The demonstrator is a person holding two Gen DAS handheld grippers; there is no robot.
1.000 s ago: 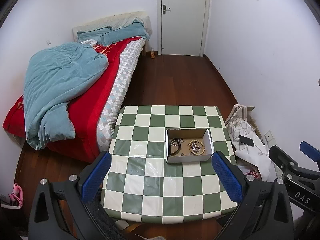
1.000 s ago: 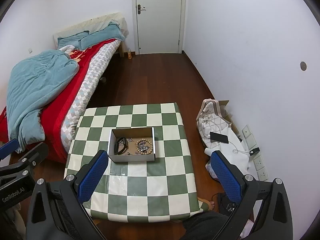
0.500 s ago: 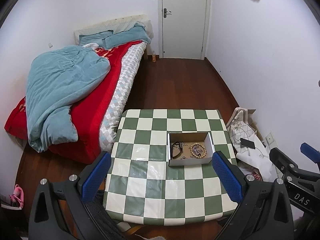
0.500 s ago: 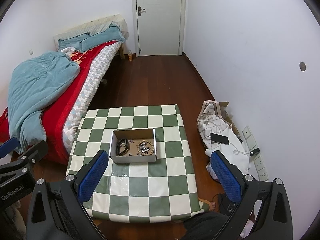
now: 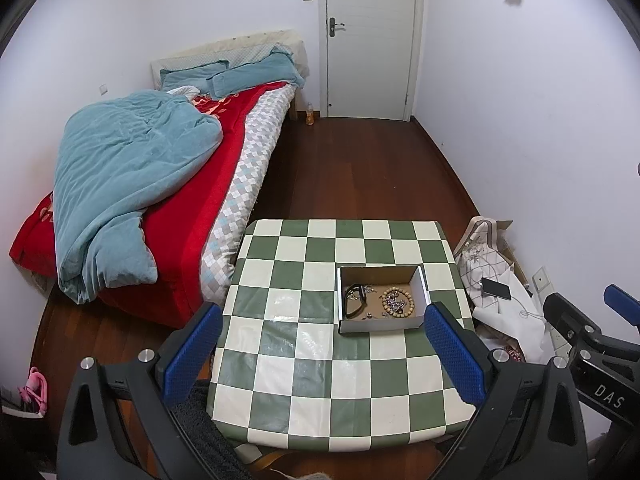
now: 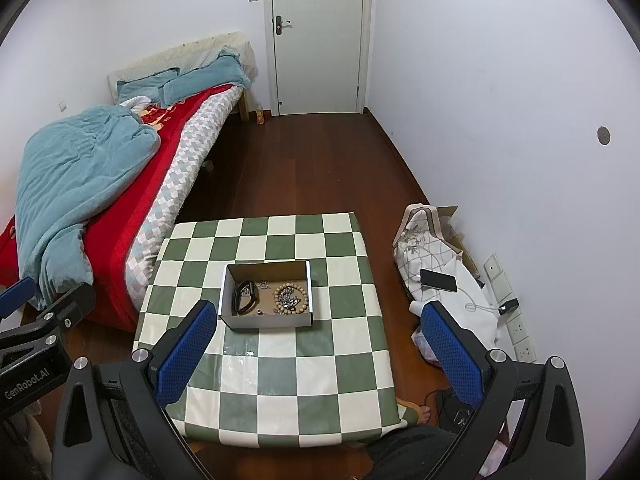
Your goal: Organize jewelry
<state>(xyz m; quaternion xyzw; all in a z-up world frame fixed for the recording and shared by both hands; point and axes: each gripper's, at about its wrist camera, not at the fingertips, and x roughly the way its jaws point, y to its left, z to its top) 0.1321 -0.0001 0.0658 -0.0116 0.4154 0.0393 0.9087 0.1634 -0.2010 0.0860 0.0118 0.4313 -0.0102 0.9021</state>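
A small open cardboard box (image 5: pixel 382 322) (image 6: pixel 266 320) sits on a green-and-white checkered table (image 5: pixel 304 380) (image 6: pixel 280 376). Inside lie a black bracelet (image 5: pixel 354 300) (image 6: pixel 244 296), a wooden bead bracelet (image 5: pixel 396 302) (image 6: pixel 292 298) and small silver pieces. My left gripper (image 5: pixel 324 352) is open and empty, held high above the table's near part. My right gripper (image 6: pixel 316 352) is open and empty too, also well above the table. Each gripper shows at the edge of the other's view.
A bed (image 5: pixel 160 200) with a teal duvet and red cover stands left of the table. White bags with a phone (image 6: pixel 438 280) lie on the floor at right by the wall. A closed white door (image 5: pixel 370 40) is at the far end.
Both grippers have risen and drawn back from the table; the box looks smaller and farther. Both stay open and empty.
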